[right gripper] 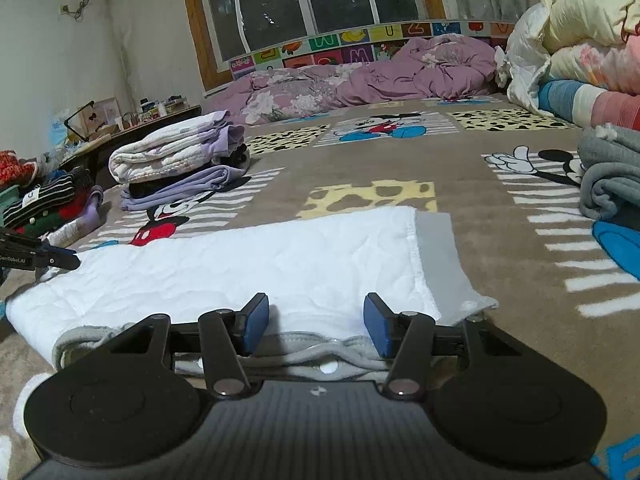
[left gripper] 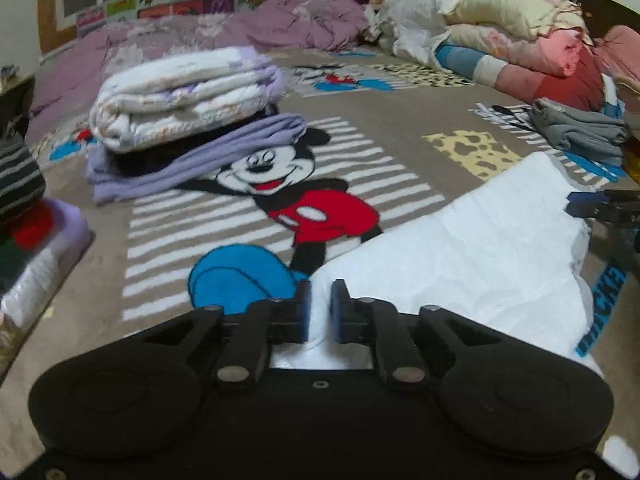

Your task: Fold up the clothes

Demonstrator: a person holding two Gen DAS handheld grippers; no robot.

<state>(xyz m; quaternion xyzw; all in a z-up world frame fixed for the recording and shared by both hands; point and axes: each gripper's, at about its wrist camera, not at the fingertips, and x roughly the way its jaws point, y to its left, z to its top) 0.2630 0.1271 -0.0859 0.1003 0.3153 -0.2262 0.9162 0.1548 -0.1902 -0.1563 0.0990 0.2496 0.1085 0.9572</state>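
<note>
A white quilted garment [right gripper: 240, 264] with a grey lining lies flat on the Mickey Mouse blanket [left gripper: 400, 128]; it also shows in the left wrist view [left gripper: 472, 248]. My left gripper [left gripper: 321, 308] sits at the garment's edge, its blue pads nearly together with white cloth between them. My right gripper [right gripper: 316, 322] is open over the garment's grey near hem, its pads wide apart and not touching cloth. The left gripper's tip shows at the left of the right wrist view [right gripper: 60, 260].
A folded stack of white quilted and lilac clothes [left gripper: 188, 120] lies at the back left. A folded grey garment [left gripper: 580, 132] lies at the right. Piled quilts [left gripper: 512, 36] and a purple duvet [right gripper: 360, 76] line the back. Striped and red clothes [right gripper: 44, 204] sit left.
</note>
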